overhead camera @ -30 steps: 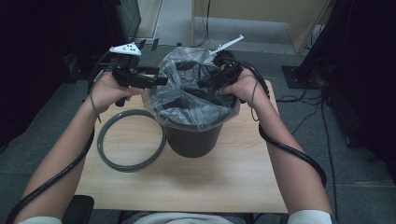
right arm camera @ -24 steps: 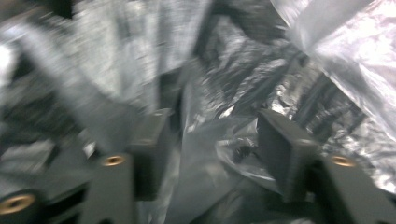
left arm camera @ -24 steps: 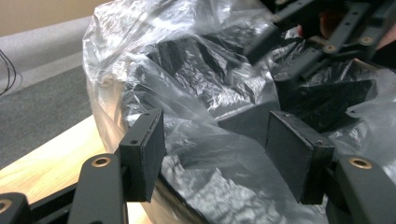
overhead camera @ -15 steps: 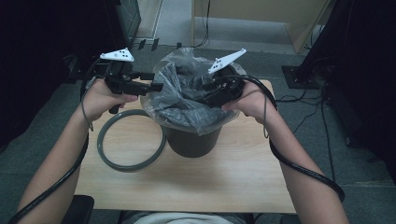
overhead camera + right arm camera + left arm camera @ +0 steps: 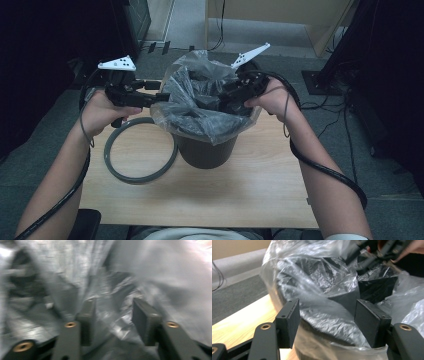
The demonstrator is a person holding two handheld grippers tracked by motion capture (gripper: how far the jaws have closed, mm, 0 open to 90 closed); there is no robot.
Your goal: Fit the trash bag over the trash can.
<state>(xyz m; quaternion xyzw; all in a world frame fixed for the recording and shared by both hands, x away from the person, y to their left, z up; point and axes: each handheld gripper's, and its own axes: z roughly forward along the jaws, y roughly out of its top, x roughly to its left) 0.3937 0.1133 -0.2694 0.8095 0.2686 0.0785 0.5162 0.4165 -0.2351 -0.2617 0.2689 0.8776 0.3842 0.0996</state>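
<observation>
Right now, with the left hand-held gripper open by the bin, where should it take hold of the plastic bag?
Grip the plastic bag on the loose fold draped over the bin rim, coming from the bin's left side. The left hand-held gripper already straddles that slack film with jaws apart, so closing there should likely pinch a doubled layer.

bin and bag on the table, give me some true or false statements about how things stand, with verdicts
1. A clear plastic bag lines the dark bin and spills over its rim. True.
2. The grey ring sits on top of the bin. False: it lies flat on the wooden table, on the left gripper's side of the bin.
3. The left gripper has its fingers spread apart, with bag plastic between them. True.
4. The bin has tipped over on its side. False: it stands upright.
5. The right gripper is far from the bag, out over the floor. False: it is at the bag, fingers apart, with plastic right in front of them.
</observation>
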